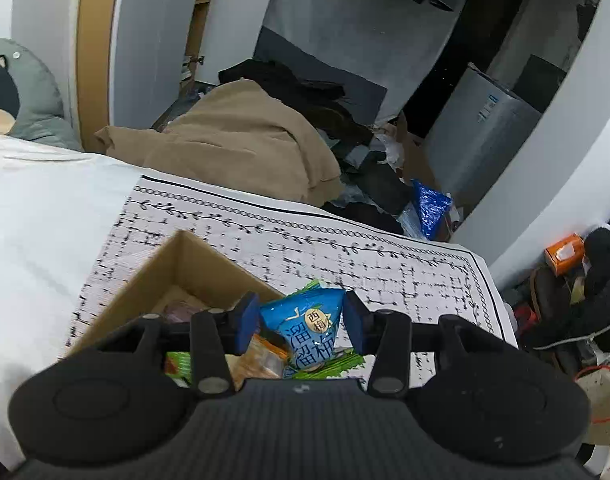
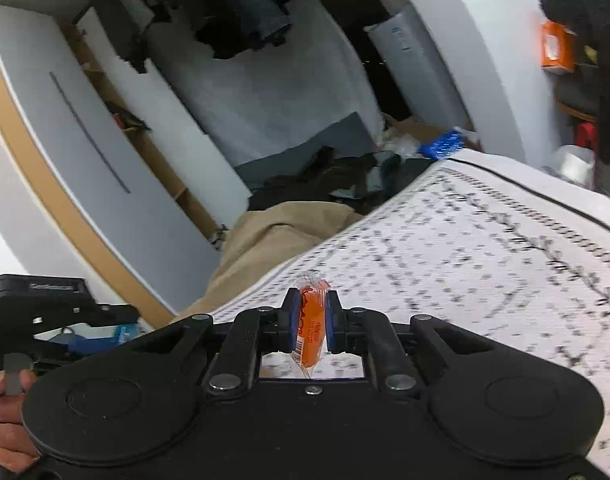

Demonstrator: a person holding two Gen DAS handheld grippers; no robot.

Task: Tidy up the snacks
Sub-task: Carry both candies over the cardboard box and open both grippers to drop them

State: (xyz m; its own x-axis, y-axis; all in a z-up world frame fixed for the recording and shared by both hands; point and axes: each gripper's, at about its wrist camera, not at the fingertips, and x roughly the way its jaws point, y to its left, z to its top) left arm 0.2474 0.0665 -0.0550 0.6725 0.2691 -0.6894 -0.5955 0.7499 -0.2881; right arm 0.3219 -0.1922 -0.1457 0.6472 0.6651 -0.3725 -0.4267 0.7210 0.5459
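Now | left fingers (image 1: 301, 320) gripping blue plum snack bag (image 1: 305, 332) | right fingers (image 2: 311, 316) clamping small orange sachet (image 2: 311, 328)

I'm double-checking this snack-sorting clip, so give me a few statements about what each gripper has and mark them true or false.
1. The left gripper holds a blue snack bag. True.
2. The right gripper is empty. False: it is shut on an orange snack packet.
3. A cardboard box sits on the patterned cloth. True.
4. The box is empty. False: snacks lie inside.
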